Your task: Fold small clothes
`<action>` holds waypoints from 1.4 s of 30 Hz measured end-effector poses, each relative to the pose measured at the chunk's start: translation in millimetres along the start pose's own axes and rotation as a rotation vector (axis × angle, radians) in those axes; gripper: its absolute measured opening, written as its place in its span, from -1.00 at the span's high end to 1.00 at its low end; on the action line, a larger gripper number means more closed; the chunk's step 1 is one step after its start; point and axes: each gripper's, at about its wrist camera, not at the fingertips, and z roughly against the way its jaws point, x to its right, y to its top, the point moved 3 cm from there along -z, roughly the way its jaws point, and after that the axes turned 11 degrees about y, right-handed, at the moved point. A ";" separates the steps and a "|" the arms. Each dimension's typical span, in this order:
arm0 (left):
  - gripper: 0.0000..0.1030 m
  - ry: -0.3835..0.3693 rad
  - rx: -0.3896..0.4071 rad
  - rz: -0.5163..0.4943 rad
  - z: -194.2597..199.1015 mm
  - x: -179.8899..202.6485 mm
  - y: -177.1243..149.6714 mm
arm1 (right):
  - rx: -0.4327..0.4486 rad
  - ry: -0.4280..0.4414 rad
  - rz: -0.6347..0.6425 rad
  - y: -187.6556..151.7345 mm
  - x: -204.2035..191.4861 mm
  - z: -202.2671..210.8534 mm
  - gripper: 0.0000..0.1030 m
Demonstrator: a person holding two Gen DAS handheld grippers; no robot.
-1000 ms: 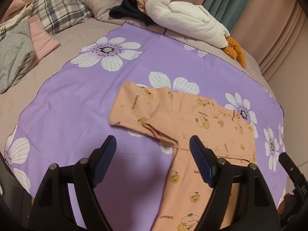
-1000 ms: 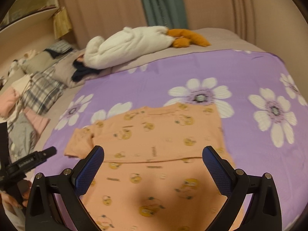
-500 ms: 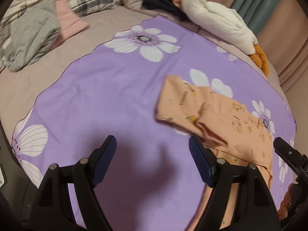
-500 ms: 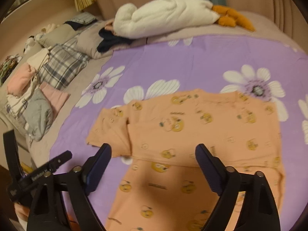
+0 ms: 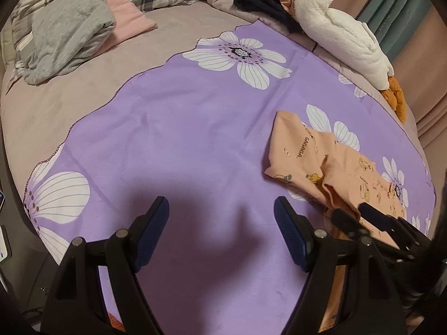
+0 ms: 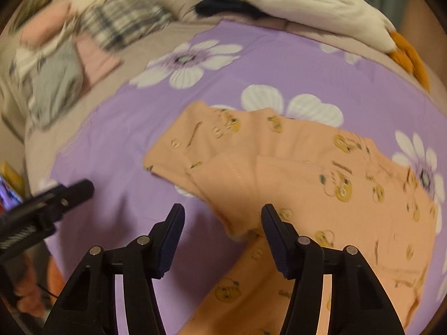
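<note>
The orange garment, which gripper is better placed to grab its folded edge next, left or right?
Right. The right gripper is closing just above the orange garment, with the folded edge between its fingers. The left gripper hangs open over bare purple sheet, off to the garment's side.

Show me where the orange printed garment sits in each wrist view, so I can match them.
Left wrist: orange garment at the right edge, right of the open left gripper.
Right wrist: it fills centre and lower right, its folded corner ahead of the closing jaws.
Shared landmark: white plush toy, top right in both.
</note>
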 end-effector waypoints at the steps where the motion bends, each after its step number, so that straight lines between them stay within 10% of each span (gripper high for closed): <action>1: -0.50 -0.001 0.000 0.001 0.2 -0.3 -0.1 | -0.011 -0.021 0.028 0.8 -3.5 -4.6 -0.02; 8: -0.50 -0.007 -0.002 -0.004 0.6 0.6 -0.5 | -0.010 -0.071 0.064 8.0 -2.7 -12.9 0.91; 22: -0.50 -0.036 -0.011 -0.039 0.5 19.4 -3.0 | 0.215 0.103 -0.156 28.2 41.6 63.0 0.94; 42: -0.50 -0.081 0.005 -0.109 2.2 60.7 16.6 | 0.459 0.027 -0.248 31.3 93.5 162.9 0.94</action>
